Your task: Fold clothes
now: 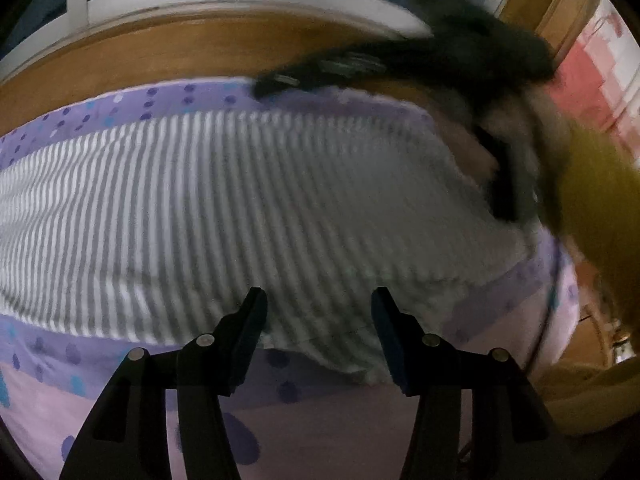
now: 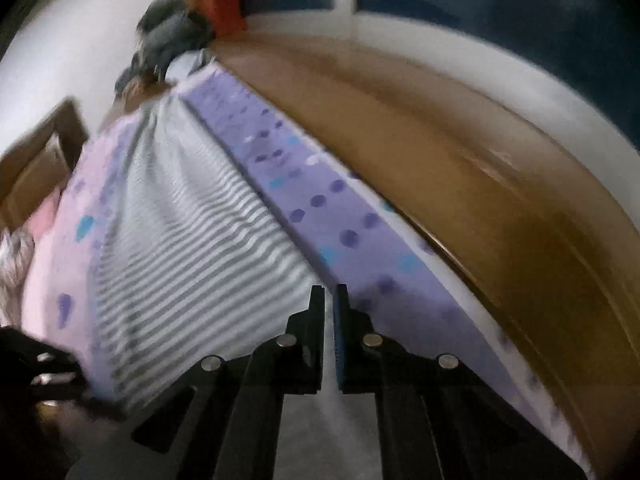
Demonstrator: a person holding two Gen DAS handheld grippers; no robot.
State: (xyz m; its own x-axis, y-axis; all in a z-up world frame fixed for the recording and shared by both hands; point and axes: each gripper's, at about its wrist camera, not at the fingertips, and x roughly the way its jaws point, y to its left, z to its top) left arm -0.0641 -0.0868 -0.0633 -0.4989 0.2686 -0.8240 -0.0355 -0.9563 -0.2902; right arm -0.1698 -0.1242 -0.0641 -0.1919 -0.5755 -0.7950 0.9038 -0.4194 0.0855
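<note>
The striped garment [image 1: 224, 208] lies spread across the dotted purple bedsheet [image 1: 52, 360], filling the middle of the left wrist view from nine o'clock to three o'clock. A wooden ledge [image 1: 200, 48] runs behind it at twelve o'clock.

The left gripper [image 1: 319, 320] hangs over the garment's near hem at six o'clock, its jaws standing moderately wide with nothing pinched; the hem shows between them but the pads do not press on it.

The right gripper [image 2: 329, 320] has its jaws drawn almost together. A pale strip of fabric appears to run between the pads, likely the garment's edge, though blur leaves this uncertain. In the left wrist view the same tool shows as a dark smear at one o'clock, at the garment's far corner.

The step looks like taking hold of two points on one end before carrying it over. To do it well, the left jaws should come down squarely on the hem and bite through every layer. Both holds should then rise together, keeping the cloth taut between them so the stripes stay parallel and the fold lands straight.
</note>
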